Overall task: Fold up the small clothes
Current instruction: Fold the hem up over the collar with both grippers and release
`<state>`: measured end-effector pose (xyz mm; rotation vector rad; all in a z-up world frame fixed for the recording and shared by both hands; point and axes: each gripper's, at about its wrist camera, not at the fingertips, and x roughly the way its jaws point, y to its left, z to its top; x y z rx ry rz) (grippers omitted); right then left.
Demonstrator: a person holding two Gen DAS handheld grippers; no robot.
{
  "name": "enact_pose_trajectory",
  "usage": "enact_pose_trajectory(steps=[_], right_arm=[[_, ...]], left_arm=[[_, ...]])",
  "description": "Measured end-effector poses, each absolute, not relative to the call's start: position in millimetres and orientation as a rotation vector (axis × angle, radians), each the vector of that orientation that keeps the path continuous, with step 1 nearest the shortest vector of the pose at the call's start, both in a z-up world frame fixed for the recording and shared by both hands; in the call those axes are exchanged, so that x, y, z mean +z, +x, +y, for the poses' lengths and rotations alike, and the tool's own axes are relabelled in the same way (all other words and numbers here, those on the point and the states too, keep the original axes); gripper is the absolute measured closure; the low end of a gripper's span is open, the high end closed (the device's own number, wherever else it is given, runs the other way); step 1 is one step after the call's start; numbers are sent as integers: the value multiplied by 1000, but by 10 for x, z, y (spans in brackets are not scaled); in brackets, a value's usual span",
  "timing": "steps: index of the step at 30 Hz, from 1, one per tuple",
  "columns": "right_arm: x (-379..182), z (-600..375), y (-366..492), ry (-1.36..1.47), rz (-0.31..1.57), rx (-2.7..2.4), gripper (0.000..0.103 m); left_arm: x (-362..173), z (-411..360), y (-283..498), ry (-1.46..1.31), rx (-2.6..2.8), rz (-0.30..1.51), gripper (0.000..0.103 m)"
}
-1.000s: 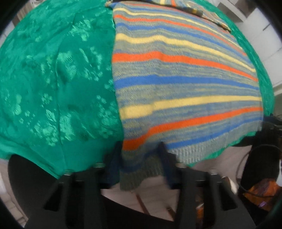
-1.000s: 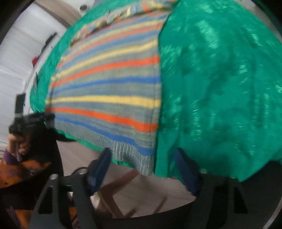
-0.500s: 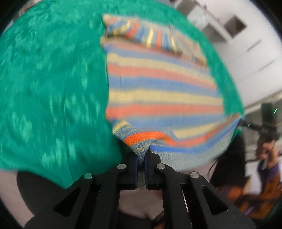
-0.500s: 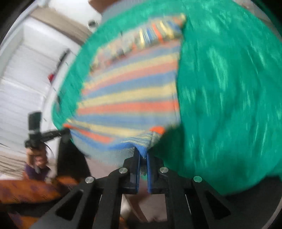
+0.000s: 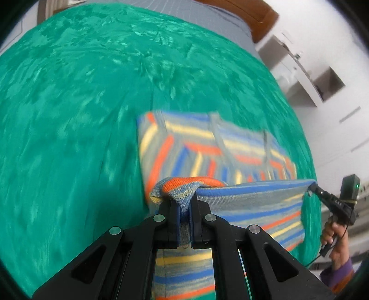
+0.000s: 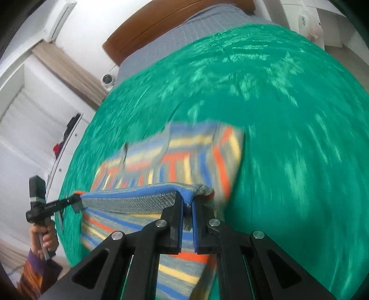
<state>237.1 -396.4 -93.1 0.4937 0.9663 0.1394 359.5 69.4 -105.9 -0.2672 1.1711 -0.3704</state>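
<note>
A knitted striped sweater [image 5: 214, 150] in blue, orange, yellow and grey lies on a green bedspread [image 5: 76, 115]. My left gripper [image 5: 183, 207] is shut on one corner of its ribbed hem. My right gripper [image 6: 188, 205] is shut on the other corner. Between the two the hem [image 6: 129, 200] is lifted and stretched taut over the sweater's far part [image 6: 175, 159], with the near part hanging below. The right gripper [image 5: 311, 188] also shows at the right edge of the left wrist view, and the left gripper [image 6: 77, 200] at the left of the right wrist view.
The green bedspread [image 6: 288, 115] covers a bed with a grey sheet [image 6: 184, 30] and a brown headboard [image 6: 175, 20] at the far end. White shelves [image 5: 306, 76] stand to the right, white cupboards [image 6: 27, 129] to the left. A person's hand [image 5: 334, 240] holds the right gripper's handle.
Both grippers closed on the sweater's hem corners, then lifted the hem and carried it away from the bed's near edge, toward the far end of the sweater.
</note>
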Motion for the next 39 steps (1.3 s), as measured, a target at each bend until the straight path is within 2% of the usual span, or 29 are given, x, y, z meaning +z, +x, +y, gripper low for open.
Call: enact_pose_trajectory(steps=[2,5,6,7,9,10,16,20,23,24,29,31,36,39], right_arm=[[-992,-4067,2706,530,961,124,97],[-1134,-4156,3023,575,908,97,93],[-1160,-4176,3076,578,893,64,87],[-1195,-4190,3101,584,883,32,75],[-1227,-4258,3133,620,849,-6,65],[-1214,-4278,3106,625,831,-17,64],[-963,-4070,2956,444,843,55,64],[-999,-3562,3113,398,1031,222,64],[-1414,-3164,3499,477,1276,311,64],[-1503,-3122,3610,492,1296,288,64],[-1211,-3257,3873,596,908,113,63],[-1099,-3278,3798,639,854,142,57],[-970,-2944,3234,340,990,297,57],[-1103,-2869,2650,159,1072,319,57]], left_arm=[[-1125,651,3801,-291,-338,1171,98],[-1291,654,4182,-370,-249,1161,85],[-1330,696,4273,-406,-212,1162,66],[-1335,742,4315,-430,-186,1156,44],[-1262,825,4348,-451,-156,1113,24],[-1210,858,4302,-451,-151,1094,21],[-978,852,3941,-285,-172,1008,20],[-1082,689,3472,-170,-263,1014,17],[-1249,560,3212,-96,-282,1051,17],[-1309,541,3119,-79,-282,1066,17],[-1336,669,2810,-61,-269,1077,17],[-1269,728,2768,-70,-265,1053,17],[-1332,620,2750,-34,-215,1036,18],[-1524,549,2698,85,-89,1080,33]])
